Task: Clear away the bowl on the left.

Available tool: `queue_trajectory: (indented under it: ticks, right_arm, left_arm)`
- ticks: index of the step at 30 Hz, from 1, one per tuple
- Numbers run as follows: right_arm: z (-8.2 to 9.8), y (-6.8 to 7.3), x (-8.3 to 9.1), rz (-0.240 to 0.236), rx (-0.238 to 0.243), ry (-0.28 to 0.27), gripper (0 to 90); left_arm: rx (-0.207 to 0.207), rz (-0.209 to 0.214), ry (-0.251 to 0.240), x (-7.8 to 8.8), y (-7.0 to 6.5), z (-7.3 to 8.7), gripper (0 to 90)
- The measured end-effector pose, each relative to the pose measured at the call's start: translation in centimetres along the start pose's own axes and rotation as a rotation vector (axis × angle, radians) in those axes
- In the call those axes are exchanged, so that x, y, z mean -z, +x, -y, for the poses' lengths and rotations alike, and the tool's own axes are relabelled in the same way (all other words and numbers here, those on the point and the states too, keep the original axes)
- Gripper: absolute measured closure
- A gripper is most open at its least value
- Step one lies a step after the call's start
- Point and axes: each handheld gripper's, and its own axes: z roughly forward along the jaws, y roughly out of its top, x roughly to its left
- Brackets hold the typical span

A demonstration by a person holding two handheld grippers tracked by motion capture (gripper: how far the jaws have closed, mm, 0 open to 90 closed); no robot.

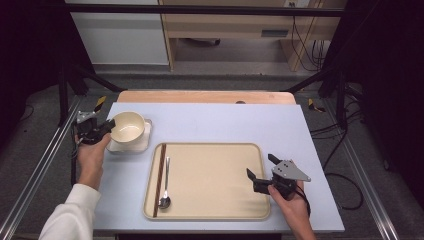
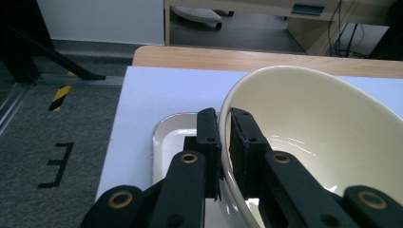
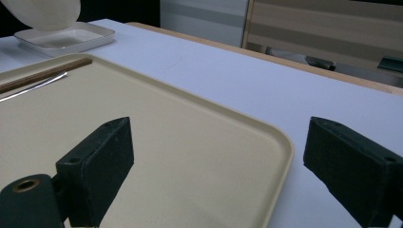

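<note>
- At the 9 o'clock side of the table (image 1: 215,120), the left gripper (image 1: 106,126) clamps the rim of the cream bowl (image 1: 128,127); one jaw sits outside the wall, the other inside, with the pads pressing on the rim.
- From the left gripper view, the bowl (image 2: 323,128) appears tilted, its opening turned toward the gripper, above the white square dish (image 2: 173,137).
- The white square dish (image 1: 131,144) lies on the light blue mat (image 1: 220,125), just beside the 10 o'clock corner of the tray (image 1: 210,210).
- The tray occupies the centre of the mat; the bowl is outside it, toward 10 o'clock.
- Along the 9 o'clock edge of the tray, the brown chopsticks (image 1: 160,179) lie parallel to the rim, with the metal spoon (image 1: 165,187) just beside them, its bowl end toward 6 o'clock.
- At the 4 o'clock corner of the tray, the right gripper (image 1: 260,167) is held with its jaws spread wide and nothing between them.
- From the right gripper view, the tray rim (image 3: 266,137) passes between the two open jaws; the chopsticks (image 3: 43,76) and spoon (image 3: 33,88) appear toward 10 o'clock, well apart from this gripper.
</note>
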Motion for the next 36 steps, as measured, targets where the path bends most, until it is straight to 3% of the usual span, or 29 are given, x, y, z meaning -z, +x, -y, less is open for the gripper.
queue_trajectory:
  ticks: [15, 27, 36]
  right_arm:
    - [-0.2, -0.2, 0.2, 0.001, -0.004, -0.018, 9.5]
    - [-0.2, -0.4, 0.4, 0.005, -0.011, -0.026, 9.5]
    - [-0.3, -0.4, 0.5, 0.006, -0.009, -0.024, 9.5]
  left_arm:
    - [-0.054, 0.120, -0.018, 2.0, -4.6, -0.9, 82.7]
    - [-0.126, 0.239, -0.012, 3.2, -9.9, -1.0, 82.8]
    - [-0.178, 0.322, 0.011, 3.2, -13.5, -0.2, 82.8]
